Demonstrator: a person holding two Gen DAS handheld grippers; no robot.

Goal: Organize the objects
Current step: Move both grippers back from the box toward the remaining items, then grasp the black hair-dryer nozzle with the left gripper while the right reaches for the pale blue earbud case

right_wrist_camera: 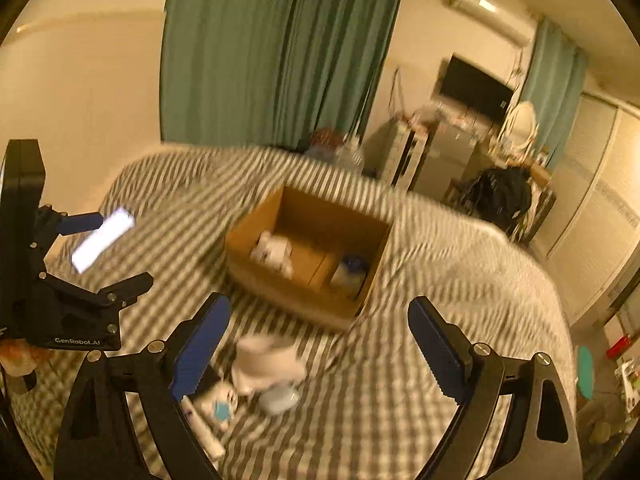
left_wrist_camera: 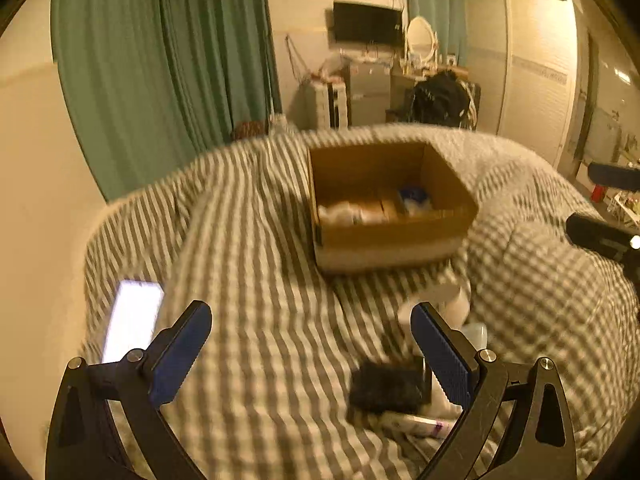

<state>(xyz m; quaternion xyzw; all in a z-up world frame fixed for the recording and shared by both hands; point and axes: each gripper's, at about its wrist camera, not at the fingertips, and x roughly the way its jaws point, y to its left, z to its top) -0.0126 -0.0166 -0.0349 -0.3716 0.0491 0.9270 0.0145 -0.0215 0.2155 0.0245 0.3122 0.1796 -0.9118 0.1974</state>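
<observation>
An open cardboard box (left_wrist_camera: 400,236) (right_wrist_camera: 288,292) sits on the striped bed cover (left_wrist_camera: 256,280) (right_wrist_camera: 420,360). It holds a white packet (right_wrist_camera: 272,254) and a blue-capped jar (right_wrist_camera: 350,272). My left gripper (left_wrist_camera: 312,344) is open and empty above the cover, with a black pouch (left_wrist_camera: 386,386), a white bottle (left_wrist_camera: 456,304) and a tube (left_wrist_camera: 420,426) near its right finger. My right gripper (right_wrist_camera: 320,344) is open and empty over a white bottle (right_wrist_camera: 268,364) and small white items (right_wrist_camera: 218,404). The left gripper also shows at the left of the right wrist view (right_wrist_camera: 100,252).
A lit phone (left_wrist_camera: 132,320) (right_wrist_camera: 102,238) lies on the cover at the left. Green curtains (left_wrist_camera: 160,60) hang behind the bed. A wall TV (left_wrist_camera: 366,22), a cluttered dresser (left_wrist_camera: 368,92) and a wardrobe (left_wrist_camera: 536,72) stand beyond. The right gripper edges in at the right of the left wrist view (left_wrist_camera: 608,208).
</observation>
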